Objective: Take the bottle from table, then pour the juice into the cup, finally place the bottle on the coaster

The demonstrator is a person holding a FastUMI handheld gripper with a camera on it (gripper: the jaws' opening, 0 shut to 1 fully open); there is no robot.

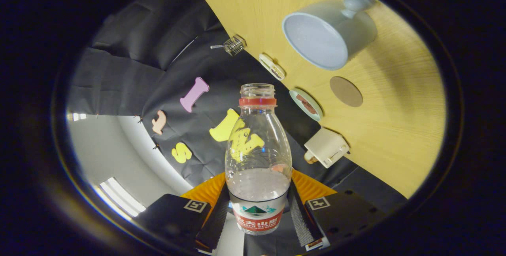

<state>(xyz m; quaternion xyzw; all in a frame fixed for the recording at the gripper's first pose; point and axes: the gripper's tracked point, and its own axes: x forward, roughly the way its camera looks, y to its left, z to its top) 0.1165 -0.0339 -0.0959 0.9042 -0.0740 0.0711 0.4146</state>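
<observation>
A: Clear ribbed plastic bottle (257, 157), uncapped, little liquid inside?
B: Yes. Clamped between the jaws of the gripper (257, 212), 2 fingers pressing its labelled sides.
A: Elsewhere?
B: Glazed pale cup (328, 34) and round flat coaster (346, 91) on wood-grain tabletop (395, 129), beyond.

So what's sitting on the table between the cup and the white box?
In the gripper view, the round brown coaster lies between the cup and the white box, on the wooden table.

You see clear bottle (257, 157), red neck ring, between gripper (257, 208) fingers; beyond, pale blue cup (328, 34), brown coaster (346, 91), yellow wood-grain table (395, 129).
</observation>
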